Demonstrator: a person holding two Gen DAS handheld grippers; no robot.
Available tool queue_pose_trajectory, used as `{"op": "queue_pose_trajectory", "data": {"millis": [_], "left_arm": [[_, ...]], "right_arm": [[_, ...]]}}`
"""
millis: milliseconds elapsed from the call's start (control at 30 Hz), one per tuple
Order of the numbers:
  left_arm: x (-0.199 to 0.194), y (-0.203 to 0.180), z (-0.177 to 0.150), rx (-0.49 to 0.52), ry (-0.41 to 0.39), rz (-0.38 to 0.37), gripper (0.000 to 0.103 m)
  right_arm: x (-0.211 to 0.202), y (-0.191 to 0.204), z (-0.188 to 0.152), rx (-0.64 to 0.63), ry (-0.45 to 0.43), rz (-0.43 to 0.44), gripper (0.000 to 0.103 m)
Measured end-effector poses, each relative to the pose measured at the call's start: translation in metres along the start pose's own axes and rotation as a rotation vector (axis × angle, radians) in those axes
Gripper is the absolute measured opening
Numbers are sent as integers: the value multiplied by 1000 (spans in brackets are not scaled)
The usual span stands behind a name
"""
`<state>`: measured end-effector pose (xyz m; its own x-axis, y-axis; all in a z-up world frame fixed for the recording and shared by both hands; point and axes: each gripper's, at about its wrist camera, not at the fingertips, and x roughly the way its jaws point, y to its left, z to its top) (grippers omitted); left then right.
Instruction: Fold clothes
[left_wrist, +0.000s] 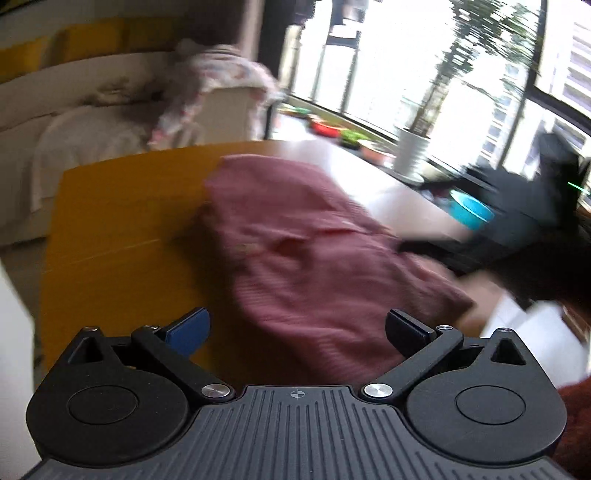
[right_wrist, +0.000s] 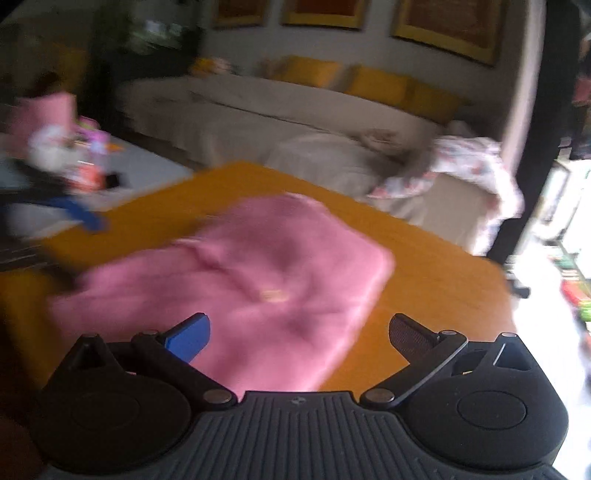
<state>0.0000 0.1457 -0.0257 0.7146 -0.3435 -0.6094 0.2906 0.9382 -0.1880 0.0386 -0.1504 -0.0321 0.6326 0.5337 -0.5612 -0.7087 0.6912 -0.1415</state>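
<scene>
A pink-red garment (left_wrist: 306, 254) lies folded into a compact bundle on the orange-brown table (left_wrist: 122, 229). The right wrist view shows the same garment (right_wrist: 258, 284) on the table (right_wrist: 436, 284), brighter pink and blurred. My left gripper (left_wrist: 297, 334) hangs open just above the garment's near edge, with nothing between its fingers. My right gripper (right_wrist: 299, 338) is open too, over the garment's near right corner, holding nothing. In the left wrist view the right gripper (left_wrist: 517, 221) appears as a dark blurred shape at the right. The left gripper (right_wrist: 55, 210) shows blurred at the left of the right wrist view.
A beige sofa (right_wrist: 280, 122) with yellow cushions (right_wrist: 376, 86) stands behind the table, a floral cloth (right_wrist: 469, 166) draped over its end. A white pot (left_wrist: 412, 151) and a blue bowl (left_wrist: 472, 212) stand near the windows. Toys clutter a low grey surface (right_wrist: 62, 155).
</scene>
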Motion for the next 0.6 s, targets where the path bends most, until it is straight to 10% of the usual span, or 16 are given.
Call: {"op": "queue_pose_trajectory", "data": {"millis": [100,167,333,600], "left_arm": [[-7,16,3,-76,-23,50,103],[-12,24,6,-119,-39,65,103],[-25,20,7,-114,-64,59,103],[-24,26,1,-134,-49,69,103]], "right_arm": [[-13,13,-3,40,-15,120,91],[-14,22,-3,43,-7,156,59],[8,34,-20,-62,128,136,56],[-23,61,-6,-207,15,242,57]]}}
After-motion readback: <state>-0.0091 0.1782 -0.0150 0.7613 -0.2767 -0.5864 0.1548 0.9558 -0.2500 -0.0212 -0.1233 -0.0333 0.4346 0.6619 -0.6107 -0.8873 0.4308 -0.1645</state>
